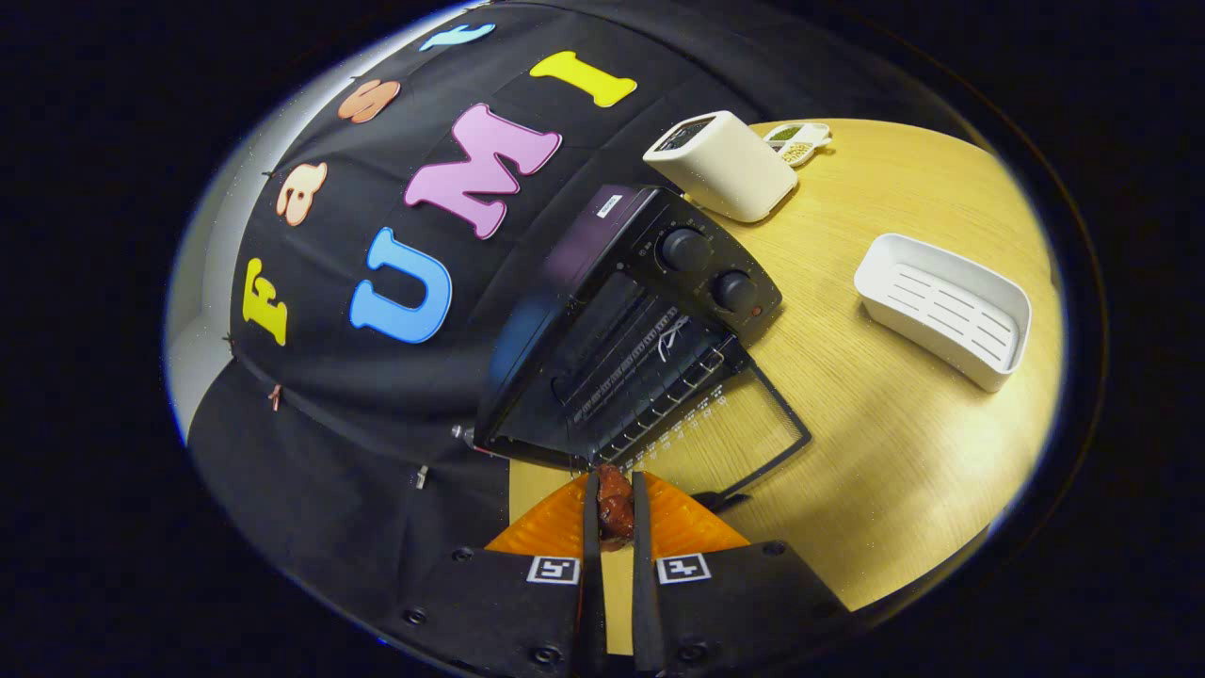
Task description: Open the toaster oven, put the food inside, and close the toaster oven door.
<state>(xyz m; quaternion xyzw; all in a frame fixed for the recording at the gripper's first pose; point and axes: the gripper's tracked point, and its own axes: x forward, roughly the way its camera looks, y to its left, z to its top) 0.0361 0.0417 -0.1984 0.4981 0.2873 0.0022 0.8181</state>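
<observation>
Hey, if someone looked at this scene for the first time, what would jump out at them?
First the black toaster oven, its glass door folded down open onto the wooden table. Then the gripper just ahead of the door, shut on a reddish-brown piece of food. Beyond the oven sits a white basket.

Pale wood-grain worktop, round-edged. On it: black toaster oven, door dropped open and flat over the wood; just beyond the oven, a cream box-shaped appliance; beside that, a small white dish with greenish contents; well apart from the oven, a white slotted tray, hollow side up.
</observation>
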